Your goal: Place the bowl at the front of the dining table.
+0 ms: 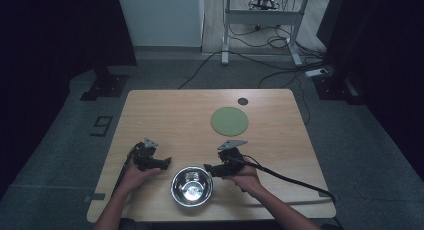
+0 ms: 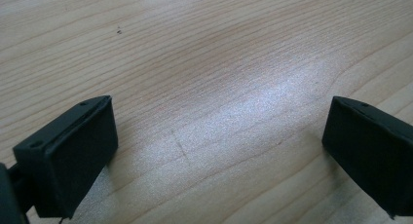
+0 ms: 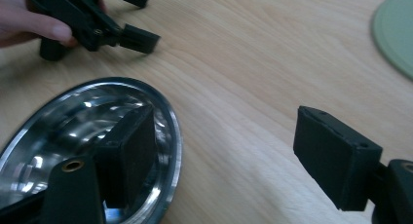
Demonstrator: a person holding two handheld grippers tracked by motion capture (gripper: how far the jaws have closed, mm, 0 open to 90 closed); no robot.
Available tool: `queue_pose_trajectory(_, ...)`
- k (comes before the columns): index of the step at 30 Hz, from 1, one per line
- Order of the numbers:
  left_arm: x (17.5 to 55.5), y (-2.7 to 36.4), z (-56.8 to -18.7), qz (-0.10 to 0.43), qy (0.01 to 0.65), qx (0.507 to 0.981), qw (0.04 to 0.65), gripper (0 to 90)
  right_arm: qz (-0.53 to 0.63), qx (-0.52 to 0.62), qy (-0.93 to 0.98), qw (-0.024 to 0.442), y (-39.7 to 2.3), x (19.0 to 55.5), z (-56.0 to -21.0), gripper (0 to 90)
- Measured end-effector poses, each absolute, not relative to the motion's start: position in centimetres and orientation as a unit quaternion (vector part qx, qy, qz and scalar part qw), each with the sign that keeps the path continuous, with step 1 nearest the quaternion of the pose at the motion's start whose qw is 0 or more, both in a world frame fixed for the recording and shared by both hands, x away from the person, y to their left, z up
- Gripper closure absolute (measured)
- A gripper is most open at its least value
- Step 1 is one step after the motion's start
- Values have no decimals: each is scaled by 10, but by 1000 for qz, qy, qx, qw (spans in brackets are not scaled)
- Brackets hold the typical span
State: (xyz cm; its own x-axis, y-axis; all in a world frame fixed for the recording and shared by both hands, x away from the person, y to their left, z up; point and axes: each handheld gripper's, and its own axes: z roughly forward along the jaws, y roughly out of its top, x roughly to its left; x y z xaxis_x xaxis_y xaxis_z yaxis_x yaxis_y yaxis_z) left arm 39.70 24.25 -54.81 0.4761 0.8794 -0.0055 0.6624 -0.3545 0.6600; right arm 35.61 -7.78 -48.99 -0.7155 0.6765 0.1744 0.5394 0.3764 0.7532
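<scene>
Presently, right hand-held gripper point(image 3: 224, 156): jaws wide, straddling the steel bowl point(image 1: 192, 185) rim at lower centre. Left hand-held gripper point(image 2: 219, 156): open over bare surface point(image 1: 170, 115).

Silver bowl point(image 1: 192, 186), green plate point(image 1: 229, 120), woodgrain table point(image 1: 170, 115).

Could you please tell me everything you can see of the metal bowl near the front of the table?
The metal bowl is round, shiny and steel-looking, with a thin rolled rim and a mirror-like inside that reflects light. It stands upright and looks empty, on the wooden table near its front edge, between the person's two hands. In the right gripper view, the right gripper straddles the rim: one jaw is over the inside, the other outside above the wood, standing wide apart. Whether the inner jaw touches the metal cannot be told.
</scene>
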Motion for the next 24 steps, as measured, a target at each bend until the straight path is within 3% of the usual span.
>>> queue_pose_trajectory(24,397,243,-548,178,480,803,304,0,381,353,853,55,-52,349,-521,263)
